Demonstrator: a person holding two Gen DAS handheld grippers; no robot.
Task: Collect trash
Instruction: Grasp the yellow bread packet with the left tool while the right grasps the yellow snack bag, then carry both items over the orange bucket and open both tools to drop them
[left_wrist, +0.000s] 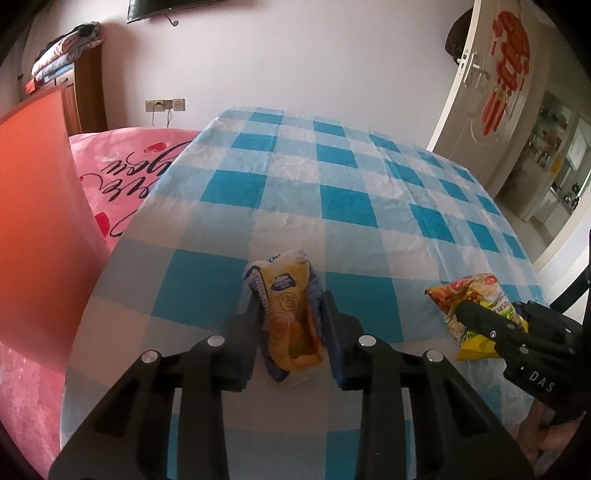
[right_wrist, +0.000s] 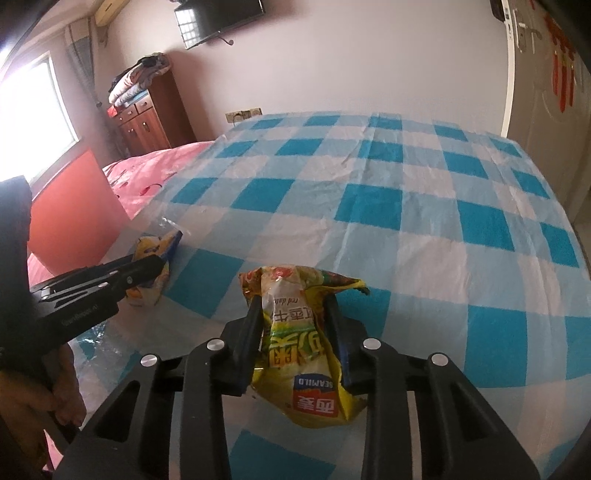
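Left wrist view: left gripper (left_wrist: 291, 314) pinching crumpled yellow snack wrapper (left_wrist: 291, 321) at lower centre on checked tablecloth (left_wrist: 332, 177); right gripper (left_wrist: 491, 314) clamps noodle packet (left_wrist: 476, 295), lower right. Both light, crinkly, slippery; grip mid-body folds.

Checked tablecloth (right_wrist: 424, 206) bare beyond both wrappers; red board (left_wrist: 33, 206) crowds left edge; door (left_wrist: 491, 92) far right.

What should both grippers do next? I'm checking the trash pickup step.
Probably lift both straight up: the left gripper is pinched on the yellow snack wrapper and the right gripper on the green-yellow packet, both still on the checked tablecloth.
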